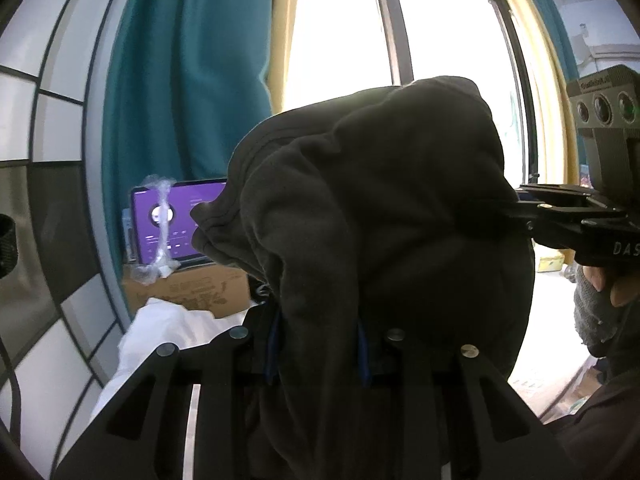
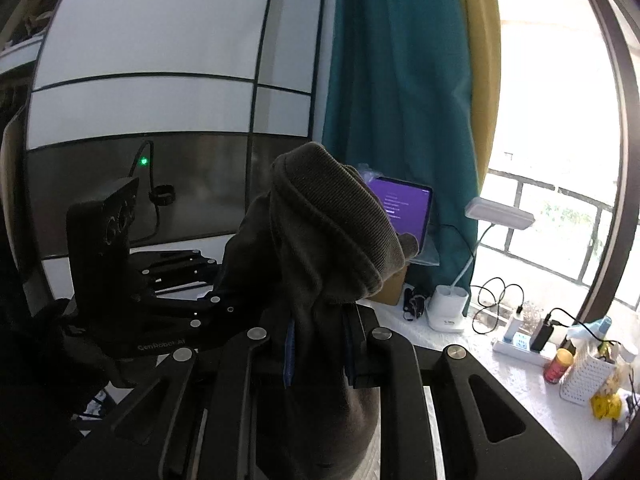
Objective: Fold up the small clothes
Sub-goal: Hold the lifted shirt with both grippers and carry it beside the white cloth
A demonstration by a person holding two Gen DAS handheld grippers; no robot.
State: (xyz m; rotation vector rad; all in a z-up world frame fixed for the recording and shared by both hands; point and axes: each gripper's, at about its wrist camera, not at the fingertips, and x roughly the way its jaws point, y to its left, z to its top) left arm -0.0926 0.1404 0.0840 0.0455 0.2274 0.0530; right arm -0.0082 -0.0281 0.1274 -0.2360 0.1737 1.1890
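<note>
Two grippers, one dark grey garment held up in air between them. Left gripper clamped on bunched fabric; cloth rises from jaws, balloons upward, blocks most of window. Same view alone shows right gripper side-on, biting garment's far edge, plus white cloth below. Right wrist view alone shows ribbed cuff folded over above right gripper's closed jaws, desk lamp, cluttered sill. Purple screen behind garment in both.
</note>
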